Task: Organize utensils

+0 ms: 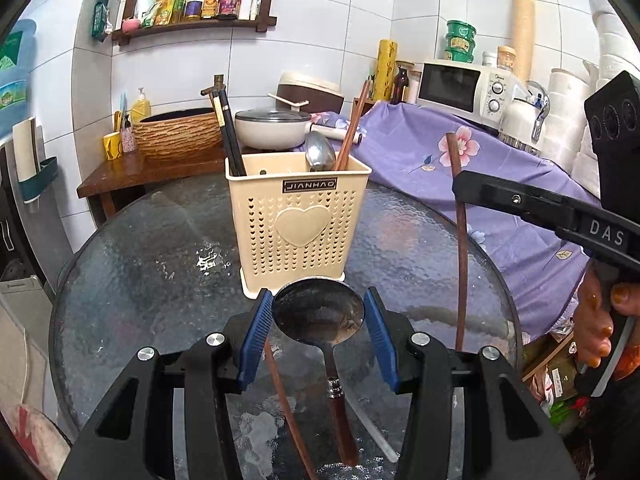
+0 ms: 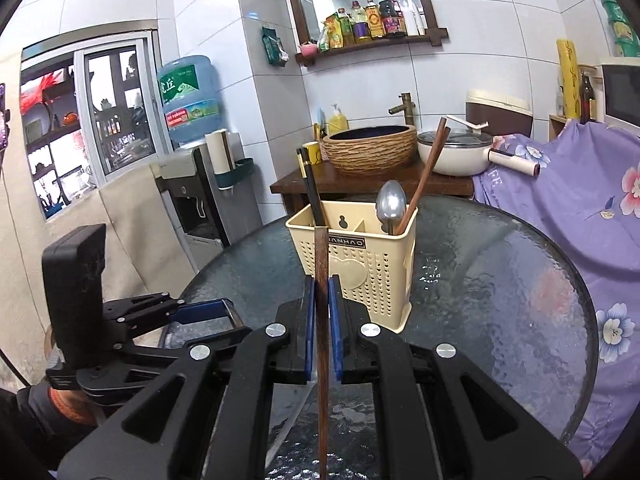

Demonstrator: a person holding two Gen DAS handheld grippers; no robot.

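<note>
Gripping the spoon (image 1: 318, 312) by its bowl, the left hand-held gripper (image 1: 318, 322) risked letting it swivel; the right hand-held gripper (image 2: 321, 322), clamped on a chopstick (image 2: 321, 320), could miss the holder (image 1: 298, 224) at the surface's centre

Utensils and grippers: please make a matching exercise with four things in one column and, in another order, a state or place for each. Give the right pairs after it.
Column one:
1. spoon with wooden handle
2. single brown chopstick
3. black chopsticks
4. steel spoon

Column two:
A. stands in the left compartment of the beige holder
B. clamped upright in the right gripper
C. bowl held between the blue pads of the left gripper
D. stands bowl up in the holder's right compartment, beside brown chopsticks

Pairs: 1-C, 2-B, 3-A, 4-D
</note>
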